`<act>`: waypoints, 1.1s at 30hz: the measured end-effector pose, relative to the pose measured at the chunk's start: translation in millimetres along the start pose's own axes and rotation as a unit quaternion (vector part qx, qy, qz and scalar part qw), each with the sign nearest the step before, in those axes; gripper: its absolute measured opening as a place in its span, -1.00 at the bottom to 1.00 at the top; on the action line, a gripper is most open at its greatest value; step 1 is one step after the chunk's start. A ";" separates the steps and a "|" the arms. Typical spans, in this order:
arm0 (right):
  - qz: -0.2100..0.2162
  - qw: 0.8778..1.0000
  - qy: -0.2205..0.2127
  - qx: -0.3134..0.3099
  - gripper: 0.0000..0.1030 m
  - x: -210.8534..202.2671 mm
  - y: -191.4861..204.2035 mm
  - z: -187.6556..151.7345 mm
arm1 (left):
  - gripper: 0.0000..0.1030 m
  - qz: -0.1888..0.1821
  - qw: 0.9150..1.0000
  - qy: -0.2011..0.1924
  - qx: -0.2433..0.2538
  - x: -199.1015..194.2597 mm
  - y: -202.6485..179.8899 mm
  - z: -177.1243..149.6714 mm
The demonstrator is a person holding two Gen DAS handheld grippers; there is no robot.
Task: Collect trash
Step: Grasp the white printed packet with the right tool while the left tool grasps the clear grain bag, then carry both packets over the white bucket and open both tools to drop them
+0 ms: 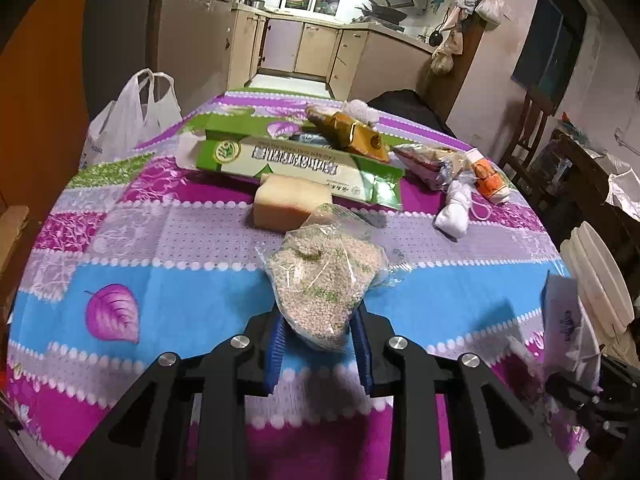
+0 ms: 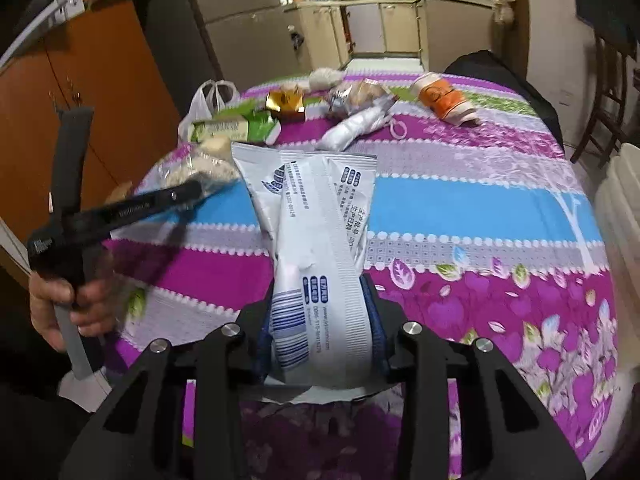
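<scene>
My left gripper [image 1: 320, 334] is shut on a clear bag of small beige pellets [image 1: 326, 276], held just above the patterned tablecloth [image 1: 168, 288]. My right gripper [image 2: 322, 320] is shut on a white-and-blue printed wrapper [image 2: 316, 232], held above the table. The wrapper also shows at the right edge of the left wrist view [image 1: 568, 320]. The left gripper with the pellet bag [image 2: 196, 172] shows at the left of the right wrist view. More trash lies at the table's far side: a green-and-white box [image 1: 296, 160], a beige block [image 1: 290, 200], a gold wrapper [image 1: 352, 136], a crushed orange cup [image 2: 446, 100], white crumpled plastic [image 2: 352, 128].
A white plastic bag [image 1: 128, 120] stands at the table's far left edge. An orange cabinet [image 2: 100, 92] is at the left. A dark chair [image 2: 496, 68] stands behind the table, a wooden chair [image 1: 528, 136] at the right. A white rounded object [image 1: 600, 276] sits by the table's right edge.
</scene>
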State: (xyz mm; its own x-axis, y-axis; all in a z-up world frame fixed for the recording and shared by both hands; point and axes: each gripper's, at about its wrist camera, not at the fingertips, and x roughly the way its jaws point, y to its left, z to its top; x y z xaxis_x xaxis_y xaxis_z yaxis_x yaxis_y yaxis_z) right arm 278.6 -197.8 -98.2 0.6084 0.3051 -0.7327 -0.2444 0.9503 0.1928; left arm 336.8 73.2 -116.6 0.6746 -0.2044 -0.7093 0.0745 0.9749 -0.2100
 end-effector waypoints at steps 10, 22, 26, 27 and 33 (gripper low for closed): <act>-0.009 0.998 -0.014 0.055 -0.31 -44.8 -28.4 1.6 | -0.41 0.009 0.995 -0.032 0.093 -36.9 -66.9 5.4; -0.064 0.997 -0.003 0.052 -0.31 -69.9 -51.2 10.0 | -0.41 0.046 0.982 -0.051 0.177 -29.6 -149.9 11.7; -0.074 0.996 -0.012 0.052 -0.31 -81.6 -60.9 16.0 | -0.41 0.047 0.978 -0.057 0.196 -28.3 -167.1 13.1; -0.076 0.996 -0.014 0.052 -0.31 -83.8 -63.1 17.2 | -0.41 0.046 0.976 -0.061 0.202 -28.9 -172.6 14.5; -0.096 0.992 -0.031 0.070 -0.31 -109.0 -90.2 26.9 | -0.41 0.035 0.969 -0.084 0.228 -33.8 -209.2 25.6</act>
State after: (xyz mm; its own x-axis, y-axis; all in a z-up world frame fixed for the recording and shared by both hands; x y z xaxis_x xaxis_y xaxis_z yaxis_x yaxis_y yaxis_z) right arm 254.6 -315.1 -18.1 0.6799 0.1161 -0.7241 -0.0150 0.9894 0.1446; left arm 317.2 -121.6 -31.5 0.7964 -0.1571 -0.5840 0.3163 0.9313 0.1808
